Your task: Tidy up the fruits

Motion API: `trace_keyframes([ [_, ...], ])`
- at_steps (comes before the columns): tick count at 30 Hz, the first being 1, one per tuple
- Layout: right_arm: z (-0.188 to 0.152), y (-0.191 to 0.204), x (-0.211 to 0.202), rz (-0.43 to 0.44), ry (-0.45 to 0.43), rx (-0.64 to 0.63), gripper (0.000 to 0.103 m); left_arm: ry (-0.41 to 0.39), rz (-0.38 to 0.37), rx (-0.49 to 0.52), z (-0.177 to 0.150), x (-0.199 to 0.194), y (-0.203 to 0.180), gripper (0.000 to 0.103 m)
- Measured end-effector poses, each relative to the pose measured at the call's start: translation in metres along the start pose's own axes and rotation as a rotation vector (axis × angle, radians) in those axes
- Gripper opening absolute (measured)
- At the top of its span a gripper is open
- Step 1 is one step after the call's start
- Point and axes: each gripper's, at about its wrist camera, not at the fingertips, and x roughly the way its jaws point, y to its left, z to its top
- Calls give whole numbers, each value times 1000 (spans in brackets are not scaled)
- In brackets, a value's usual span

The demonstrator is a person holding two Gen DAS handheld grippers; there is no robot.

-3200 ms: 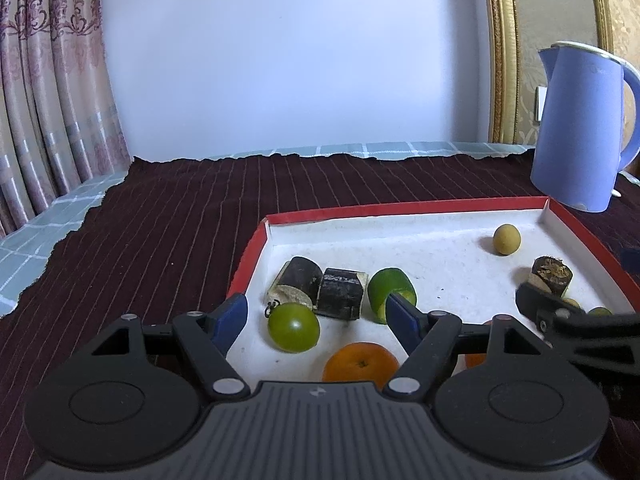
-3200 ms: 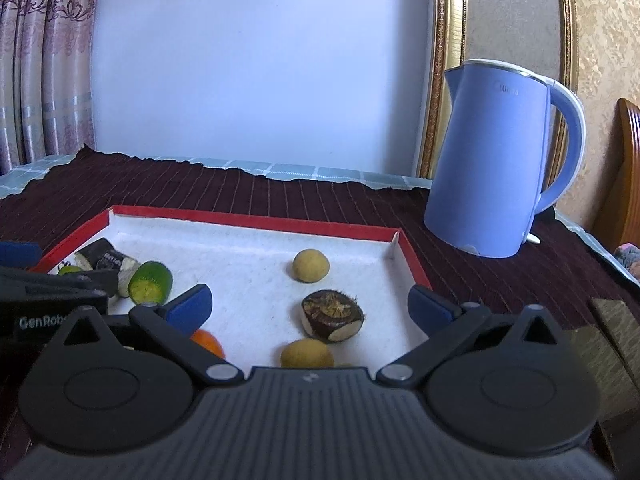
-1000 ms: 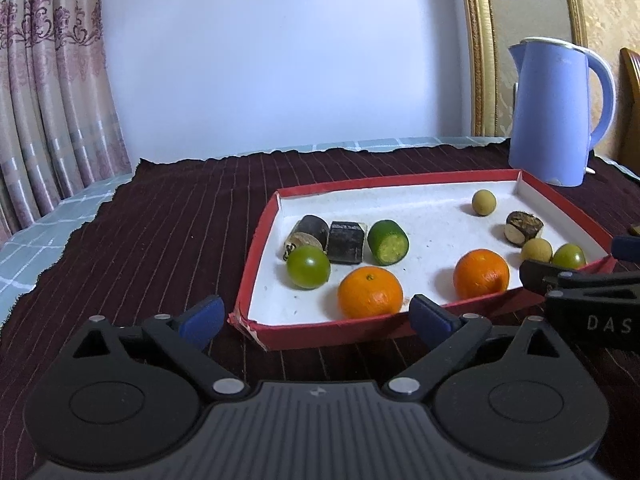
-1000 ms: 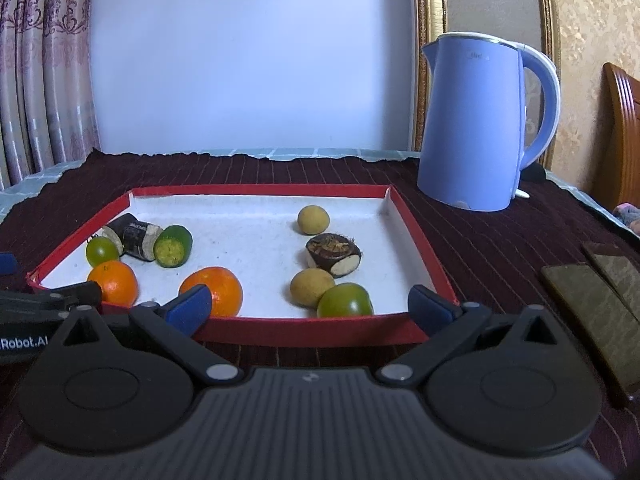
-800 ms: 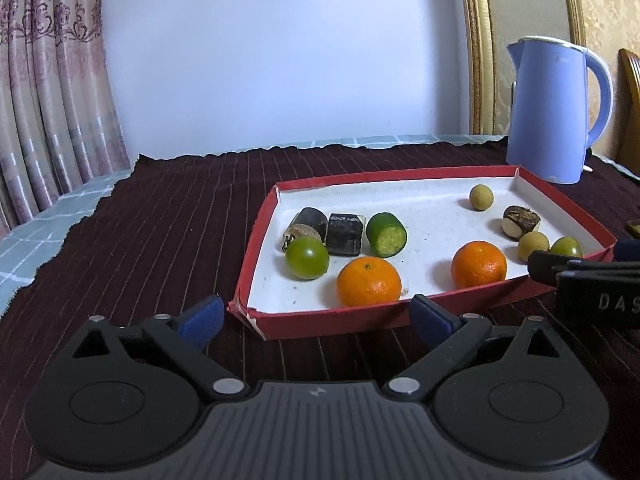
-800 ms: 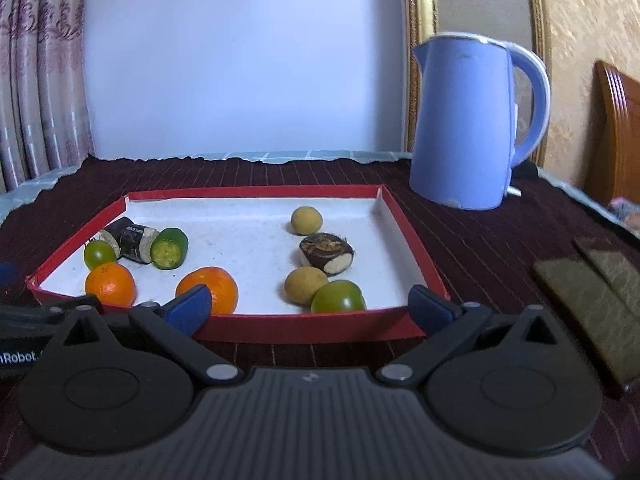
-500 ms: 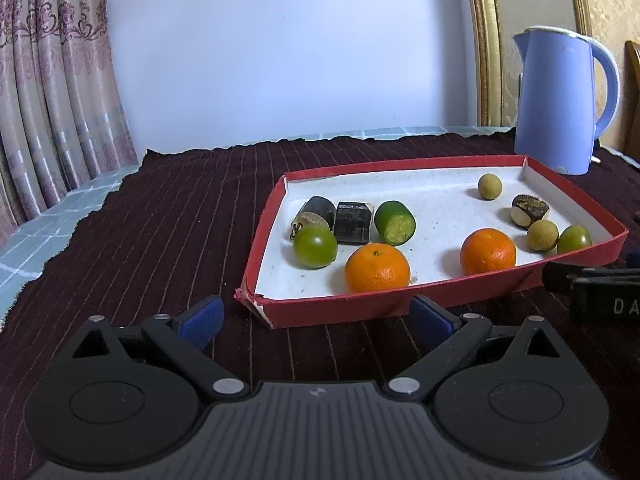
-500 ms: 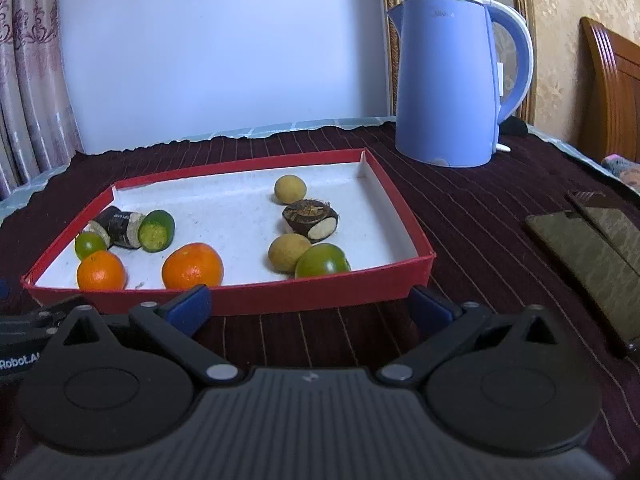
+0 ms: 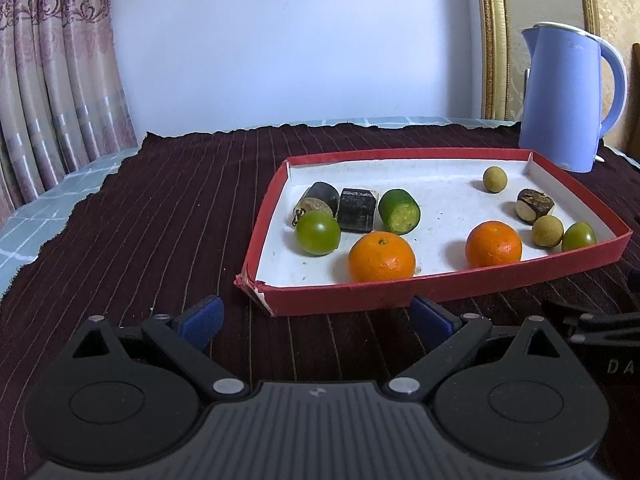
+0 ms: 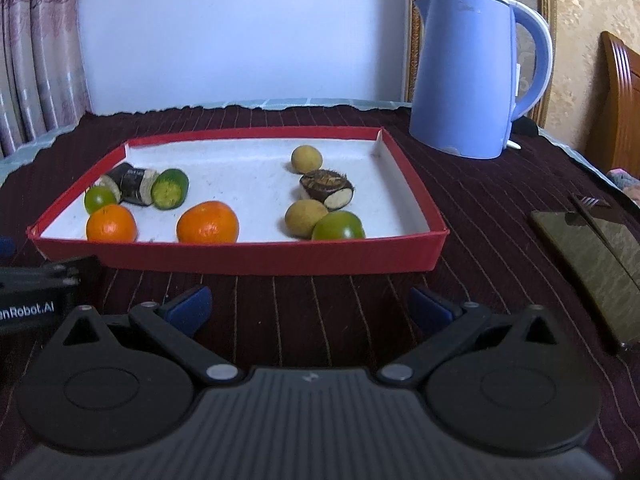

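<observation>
both my claws have pulled back off the red tray (image 9: 420,286), now at 12 o'clock on the bench. left claw (image 9: 316,318) and right claw (image 10: 306,306) gape wide, holding nothing.

Matt cardboard tray (image 9: 440,288) on ribbed cloth (image 9: 160,220).

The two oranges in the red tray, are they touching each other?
Apart. The left wrist view shows bare white tray floor between the left orange and the right orange; the right wrist view shows the same gap.
</observation>
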Motion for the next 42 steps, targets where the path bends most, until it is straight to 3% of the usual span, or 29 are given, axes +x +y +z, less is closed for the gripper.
trace_keyframes([
  [10,-2,10,2,-8,41,-67,103,23,-8,-23,-1,2,3,100],
  [42,-2,2,7,22,68,-24,103,76,6,-14,-5,5,0,100],
])
